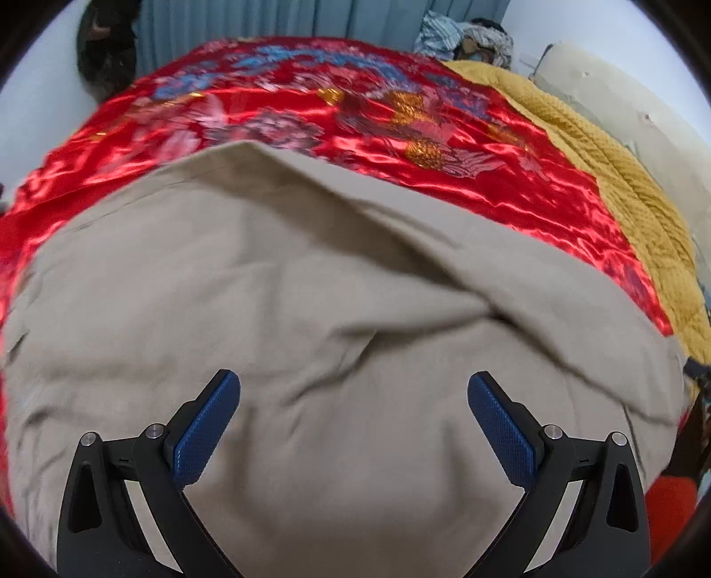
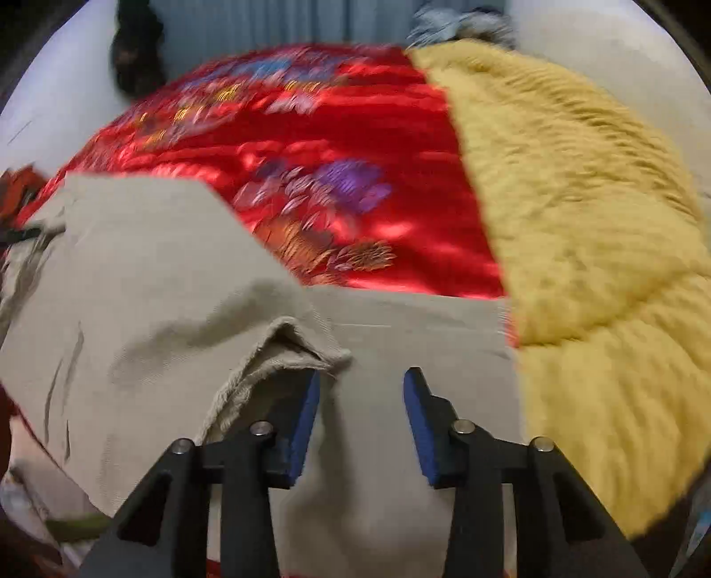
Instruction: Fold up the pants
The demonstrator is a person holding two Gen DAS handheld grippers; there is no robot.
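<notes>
1. Left gripper [image 1: 354, 387] spread wide, holding nothing, over rumpled beige pants [image 1: 275, 338].
2. Right gripper [image 2: 362, 382] partly open, empty, beside a raised fold in the pants.
3. The pants lie on a red embroidered bedspread [image 1: 444, 178].
4. A mustard blanket [image 2: 577, 231] lies along the right; curtains [image 1: 266, 20] hang farthest back.

Bare red bedspread [image 2: 355, 146] beyond the pants [image 2: 155, 275] lies open; yellow blanket [image 2: 577, 222] crowds the right.

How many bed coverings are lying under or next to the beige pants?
2: a red embroidered satin cover spread beneath and beyond the pants, and a mustard yellow knit blanket along its right side. More may be hidden underneath.
</notes>
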